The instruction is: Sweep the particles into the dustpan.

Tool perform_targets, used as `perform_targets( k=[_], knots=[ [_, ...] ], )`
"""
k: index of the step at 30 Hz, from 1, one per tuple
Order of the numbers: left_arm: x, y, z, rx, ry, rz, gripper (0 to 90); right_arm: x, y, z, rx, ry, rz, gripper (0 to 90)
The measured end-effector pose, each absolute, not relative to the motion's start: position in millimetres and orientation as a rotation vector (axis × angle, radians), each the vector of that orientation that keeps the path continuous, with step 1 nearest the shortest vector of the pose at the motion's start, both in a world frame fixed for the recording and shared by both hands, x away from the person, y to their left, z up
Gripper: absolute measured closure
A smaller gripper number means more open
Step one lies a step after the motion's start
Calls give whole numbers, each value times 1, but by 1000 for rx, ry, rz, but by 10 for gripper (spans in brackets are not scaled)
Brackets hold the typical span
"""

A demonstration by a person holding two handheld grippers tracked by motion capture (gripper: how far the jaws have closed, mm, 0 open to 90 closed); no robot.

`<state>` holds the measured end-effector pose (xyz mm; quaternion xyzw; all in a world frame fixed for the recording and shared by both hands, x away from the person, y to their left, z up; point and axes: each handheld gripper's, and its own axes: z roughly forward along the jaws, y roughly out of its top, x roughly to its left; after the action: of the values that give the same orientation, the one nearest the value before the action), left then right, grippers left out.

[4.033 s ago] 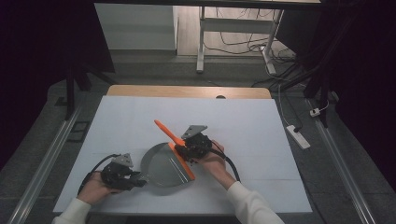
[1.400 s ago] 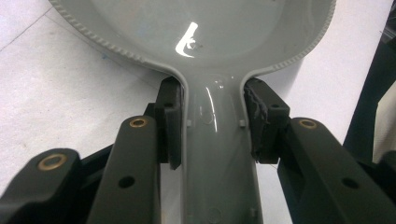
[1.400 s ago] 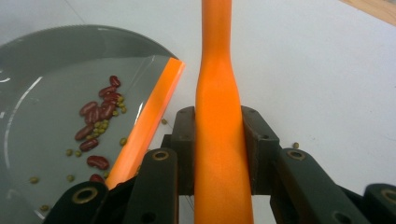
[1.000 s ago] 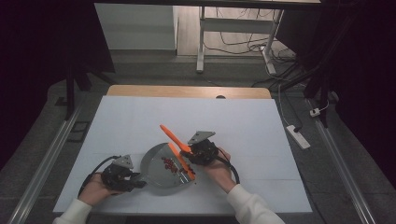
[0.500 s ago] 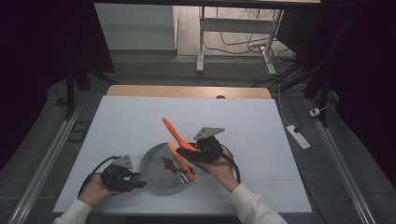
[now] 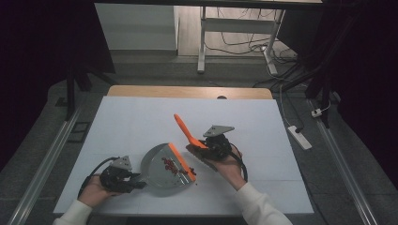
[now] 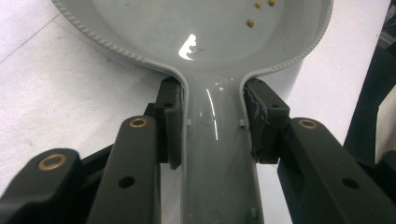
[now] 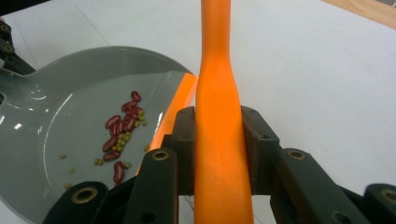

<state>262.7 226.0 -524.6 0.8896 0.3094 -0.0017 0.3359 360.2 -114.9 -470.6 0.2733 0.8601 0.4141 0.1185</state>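
Observation:
A grey dustpan (image 6: 157, 180) with an orange lip (image 6: 180, 161) lies flat on the white table. My left gripper (image 6: 136, 180) is shut on its handle (image 7: 217, 158), pads pressing both sides. Red beans and small yellow-green ones (image 6: 170, 165) lie in the pan (image 8: 51, 107), clustered near the lip (image 8: 180, 100). My right gripper (image 6: 202, 147) is shut on the orange handle (image 8: 217, 93) of a brush (image 6: 185, 129), held just right of the pan's lip. The handle slants up and away to the left. The brush's bristle end is hidden under the hand.
One or two loose beans (image 6: 195, 173) lie on the white table (image 6: 263, 136) beside the lip. A wooden strip (image 6: 187, 91) runs along the far edge. A power strip (image 6: 298, 137) lies on the floor at the right.
My right gripper has drawn the brush to the right and slightly up, off the dustpan's lip. Beans now lie in the pan. The left gripper and pan have stayed put.

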Motion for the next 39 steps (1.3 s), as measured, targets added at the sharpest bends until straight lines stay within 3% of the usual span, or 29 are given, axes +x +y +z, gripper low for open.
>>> perform_targets(
  k=[28,39],
  knots=[
    [243,233,-520,2333,725,-50,621,337,-144,-480,873,2512,1162,698],
    [243,226,-520,2355,735,-67,621,324,-129,-486,812,2544,1104,698]
  ],
)
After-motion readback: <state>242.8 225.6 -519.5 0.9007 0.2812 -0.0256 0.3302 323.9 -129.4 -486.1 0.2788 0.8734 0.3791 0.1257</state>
